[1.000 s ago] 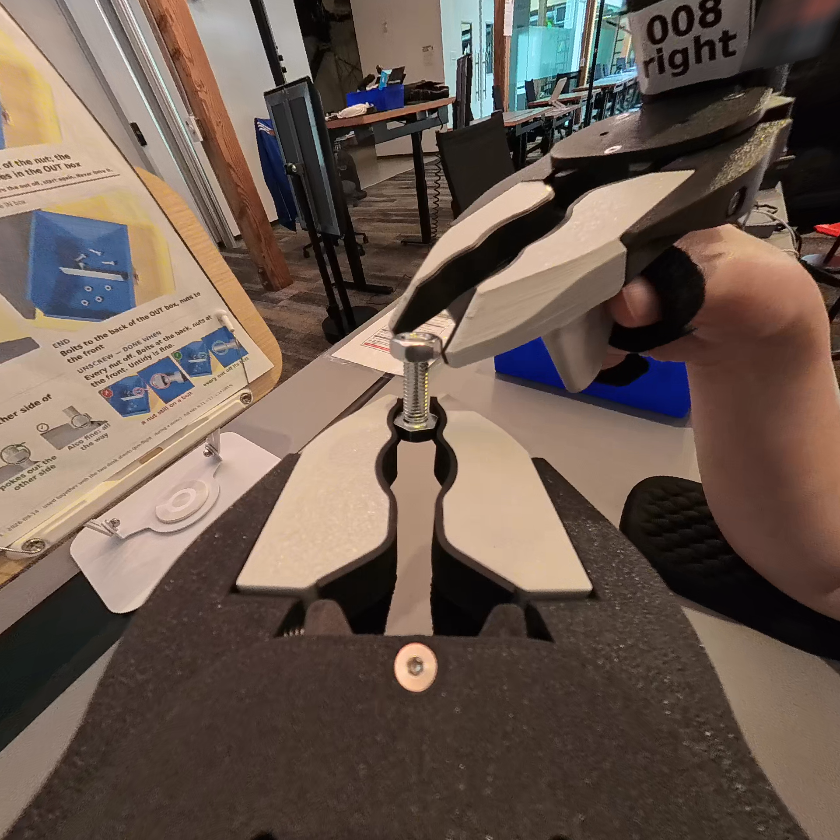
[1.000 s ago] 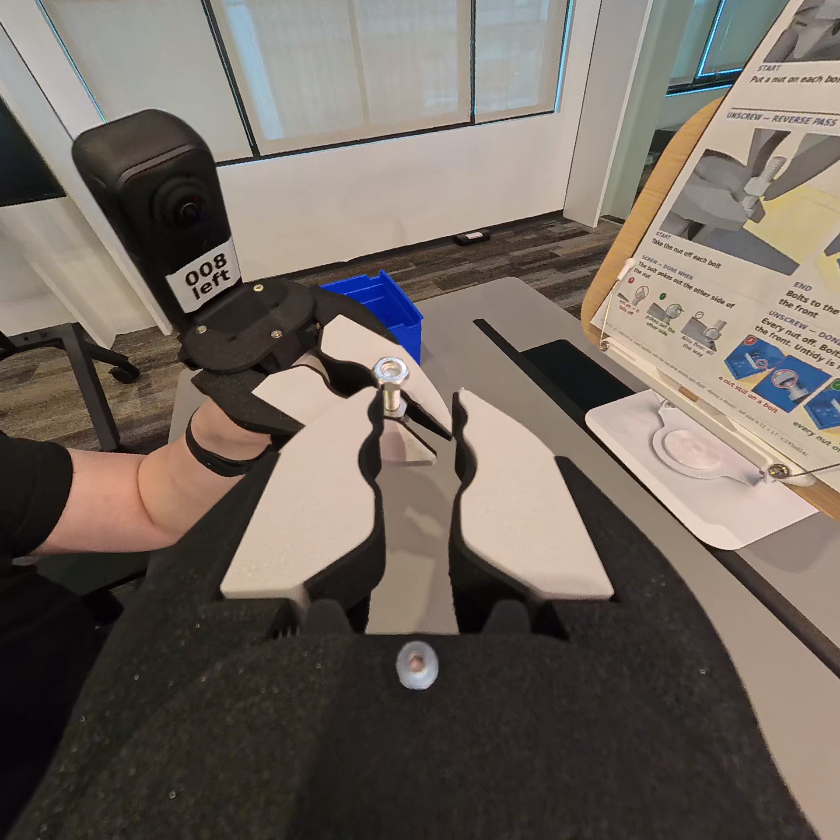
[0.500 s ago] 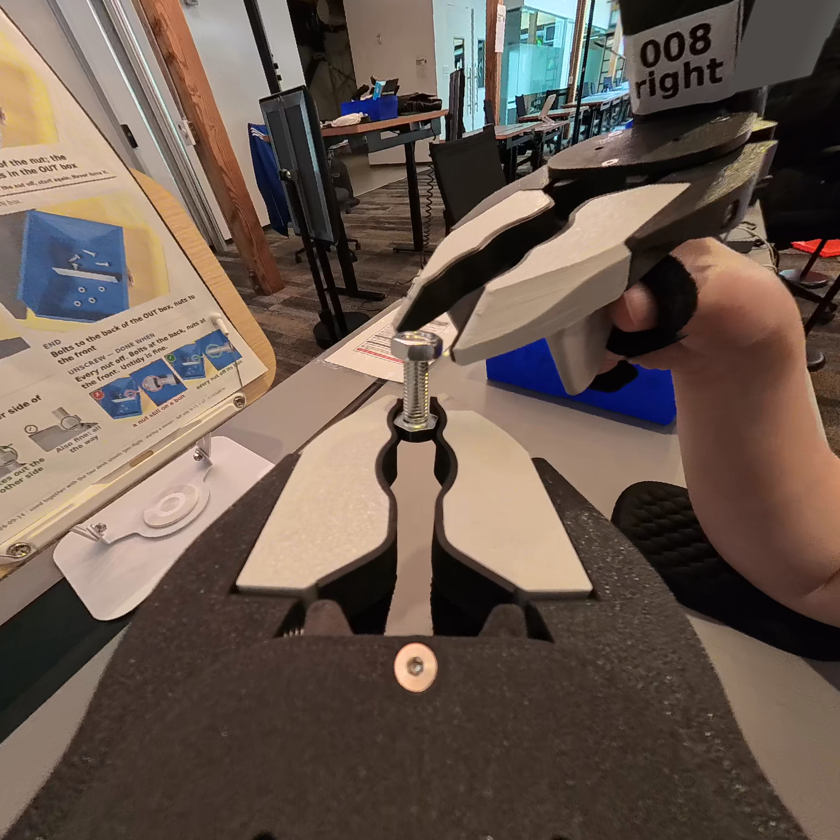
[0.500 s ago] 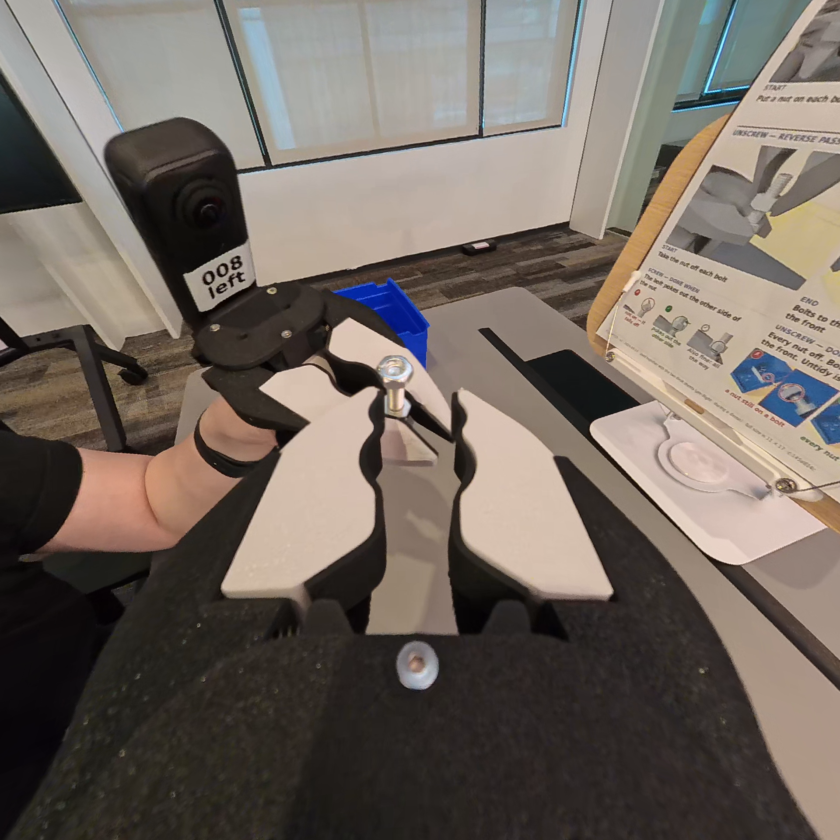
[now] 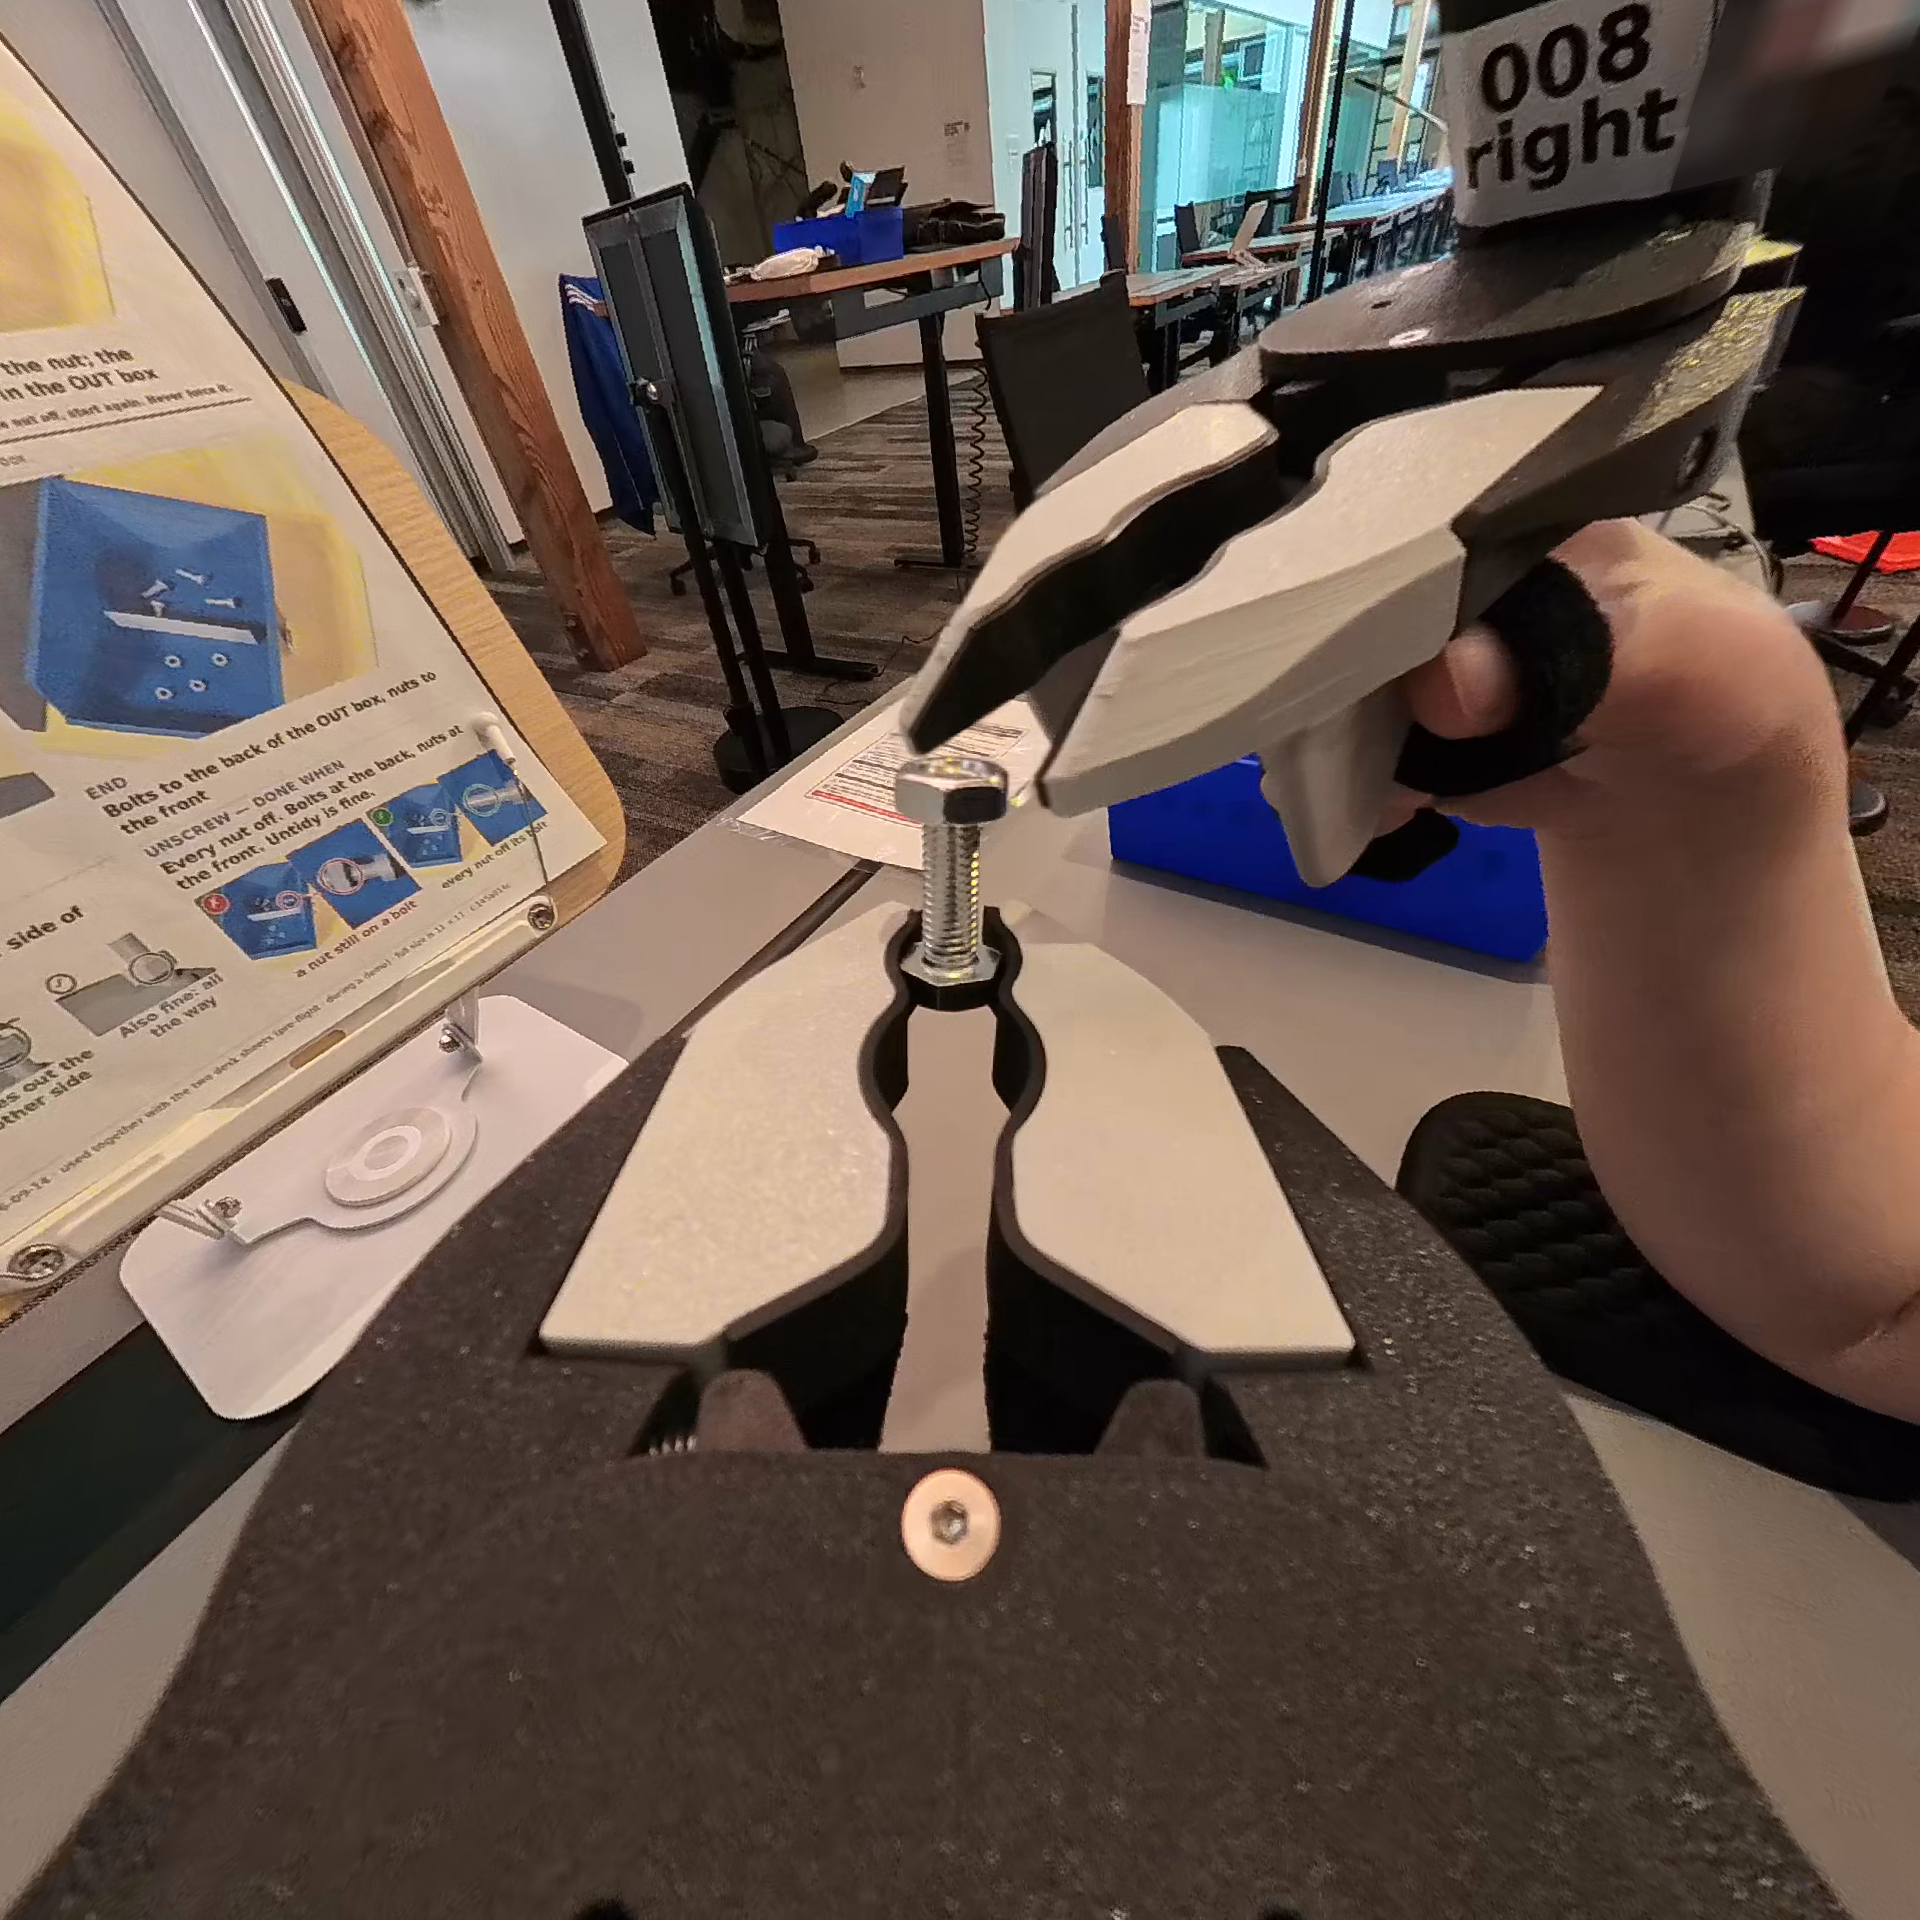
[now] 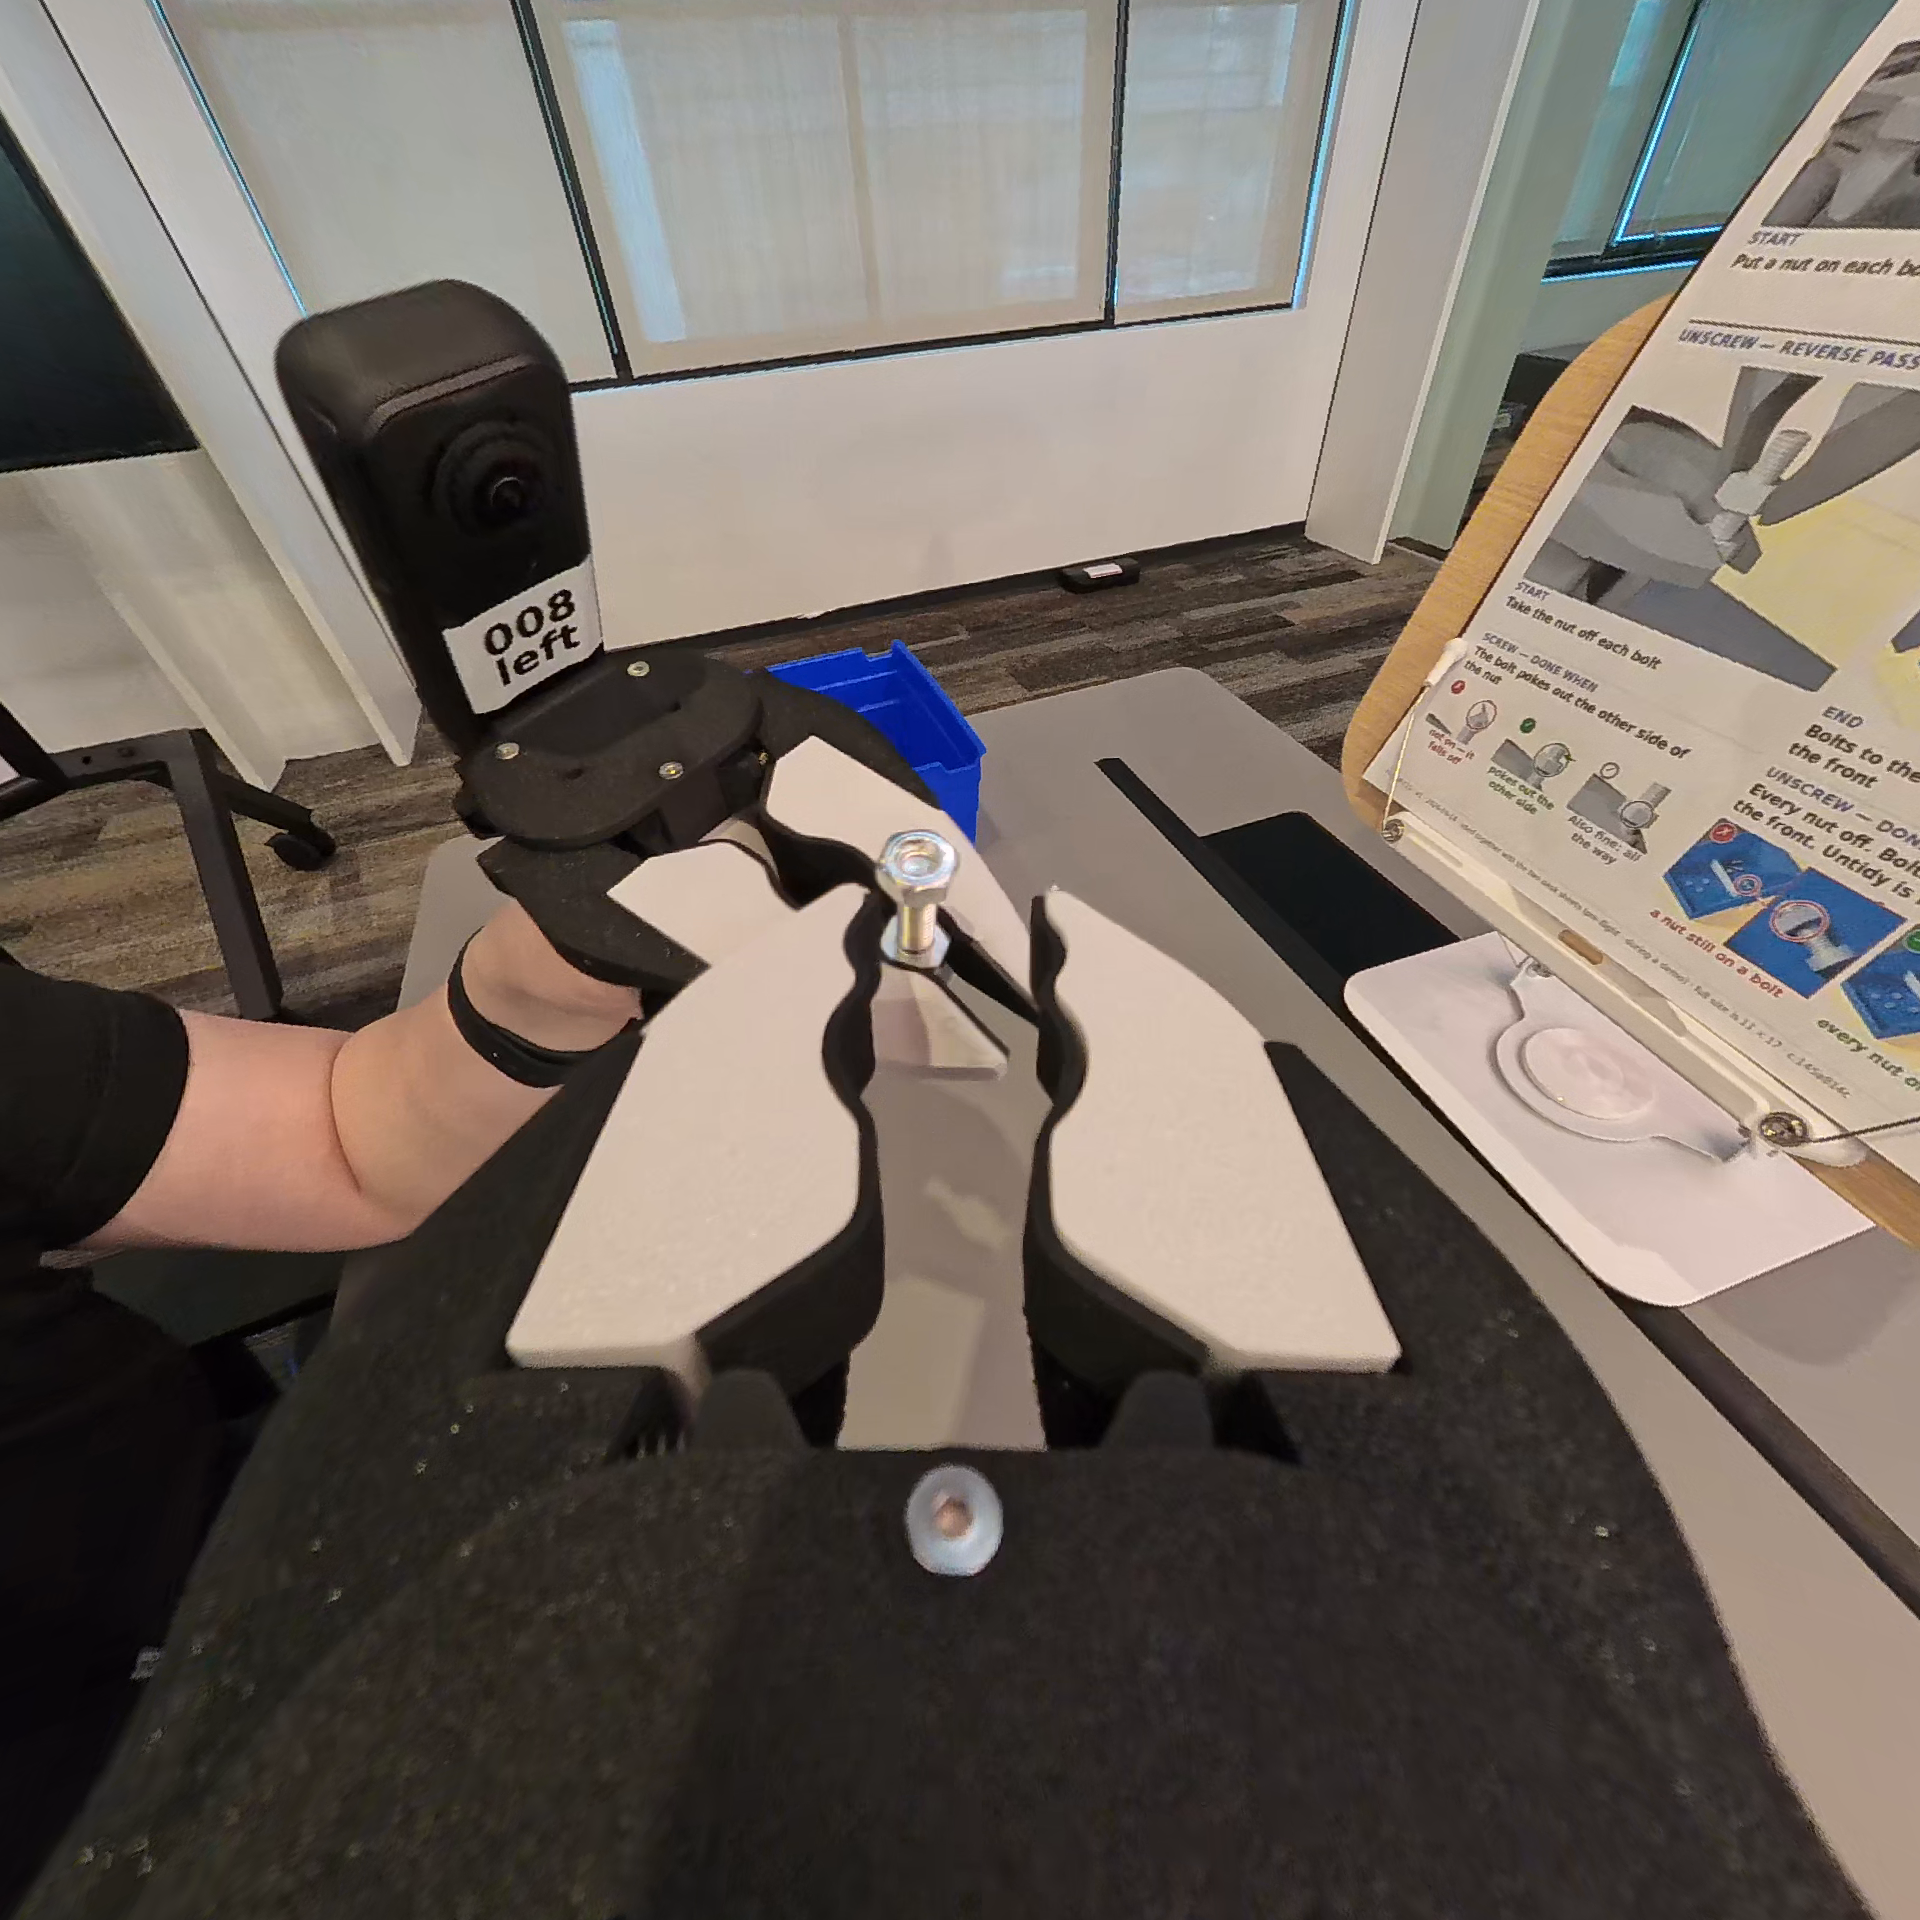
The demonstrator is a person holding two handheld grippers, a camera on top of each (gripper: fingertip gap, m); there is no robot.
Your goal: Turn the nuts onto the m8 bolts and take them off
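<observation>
Shifted slightly since a second ago: right gripper [image 5: 987, 758] drawn a little nearer the bolt head, fingers parted as before; left gripper's hold unchanged.

Table [image 5: 1299, 997]: grey, bare in the working area. Instruction board [image 5: 239, 727] propped along one side on a white stand [image 5: 343, 1174]. Blue bin [image 5: 1351, 883] set behind the right gripper, contents hidden.

Left gripper [image 5: 951, 971]: fingers [image 5: 748, 1143] clamped on the nut, gripped at the tips in the notch. Held off the table.

Right gripper: released, tips hovering just above and beside the bolt head; from its own view the gap brackets the bolt, not touching. Nothing held.

Bolt [image 5: 951, 862]: upright, head on top, shank rising out of the nut. Most of the thread exposed between head and nut.

Nut [image 5: 951, 971]: low on the shank, seated between the left fingertips.

Step in hand, judged: grasp the bolt head with the right gripper and turn it against the held nut. Whether on or off cannot be told.

Handling notes:
- Centre the head in the gap before closing; close on opposite flats, not corners.
- Keep the turning axis in line with the shank, no tilt, or threads bind.
- Hold the left grip firm and still throughout.
- Turn in short arcs, release, re-grip.
- Risk: nut slipping from the notch if pressed sideways.
</observation>
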